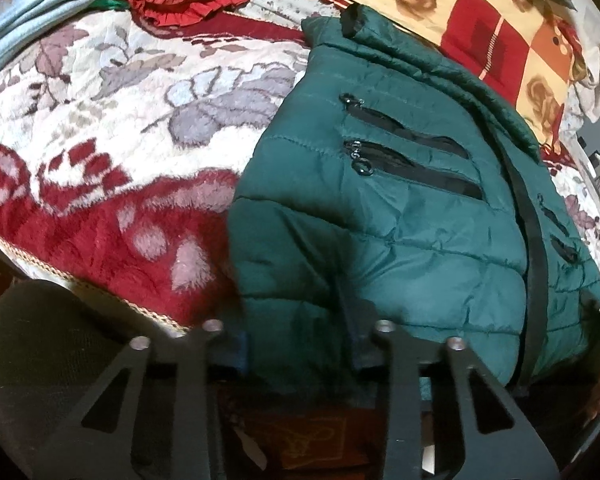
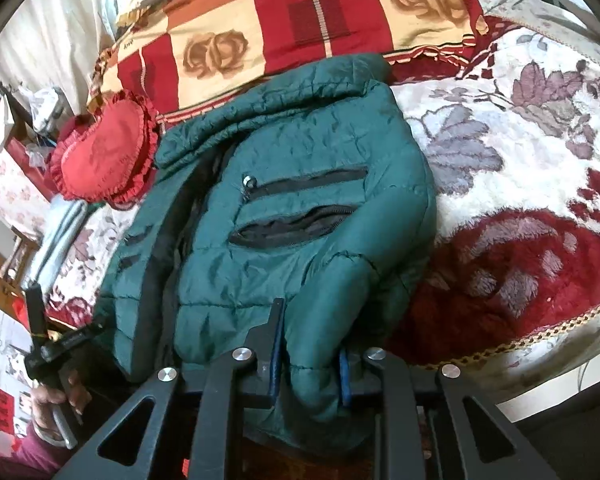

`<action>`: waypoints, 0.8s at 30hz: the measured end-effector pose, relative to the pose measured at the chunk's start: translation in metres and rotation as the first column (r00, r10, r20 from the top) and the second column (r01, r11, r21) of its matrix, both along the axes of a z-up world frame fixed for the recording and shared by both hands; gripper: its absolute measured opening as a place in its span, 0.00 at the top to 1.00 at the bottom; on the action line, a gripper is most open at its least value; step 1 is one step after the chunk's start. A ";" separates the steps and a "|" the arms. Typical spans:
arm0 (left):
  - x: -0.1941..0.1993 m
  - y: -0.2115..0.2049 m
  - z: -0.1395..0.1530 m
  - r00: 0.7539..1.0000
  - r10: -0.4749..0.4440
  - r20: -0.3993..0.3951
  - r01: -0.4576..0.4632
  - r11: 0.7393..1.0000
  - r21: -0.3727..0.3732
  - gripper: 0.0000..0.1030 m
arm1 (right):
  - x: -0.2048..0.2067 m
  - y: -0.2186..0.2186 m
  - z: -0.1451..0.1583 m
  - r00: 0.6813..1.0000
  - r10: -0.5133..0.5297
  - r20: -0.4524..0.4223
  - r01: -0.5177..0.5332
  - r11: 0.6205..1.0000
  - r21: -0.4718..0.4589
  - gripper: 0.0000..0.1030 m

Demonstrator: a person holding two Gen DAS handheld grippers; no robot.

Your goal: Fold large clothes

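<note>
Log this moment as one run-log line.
step: fold jacket | left tool: around hem, grip unclear | right tool: shut on green jacket | surface: floral blanket

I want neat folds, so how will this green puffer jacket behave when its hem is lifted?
The green puffer jacket is quilted and puffy, so it will probably sag rather than stay flat. Its shiny shell looks slippery, so the right gripper may lose its pinch.

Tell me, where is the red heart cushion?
The red heart cushion lies on the bed left of the green jacket, below the checked pillow.
</note>
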State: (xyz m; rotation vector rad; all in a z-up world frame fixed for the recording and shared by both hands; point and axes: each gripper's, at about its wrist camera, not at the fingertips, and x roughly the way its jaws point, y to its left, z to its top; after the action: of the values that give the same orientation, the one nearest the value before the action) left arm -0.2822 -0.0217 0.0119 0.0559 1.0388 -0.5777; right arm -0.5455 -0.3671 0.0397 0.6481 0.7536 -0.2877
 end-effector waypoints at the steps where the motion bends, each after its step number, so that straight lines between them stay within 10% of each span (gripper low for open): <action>1: 0.000 0.001 0.002 1.000 -0.001 -0.001 0.001 1.000 -0.005 0.77 | 0.000 -0.001 0.003 1.000 0.001 0.011 -0.001 1.000 0.007 0.82; 24: 0.042 -0.001 0.120 0.996 0.015 0.086 0.006 0.971 -0.241 0.88 | 0.035 -0.047 0.092 0.977 -0.037 0.209 0.043 0.999 -0.026 0.85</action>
State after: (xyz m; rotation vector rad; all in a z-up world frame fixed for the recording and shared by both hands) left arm -0.2402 -0.0225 0.1315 -0.1343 0.8779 -0.6876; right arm -0.5100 -0.4146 0.1316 0.6539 0.5349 -0.2630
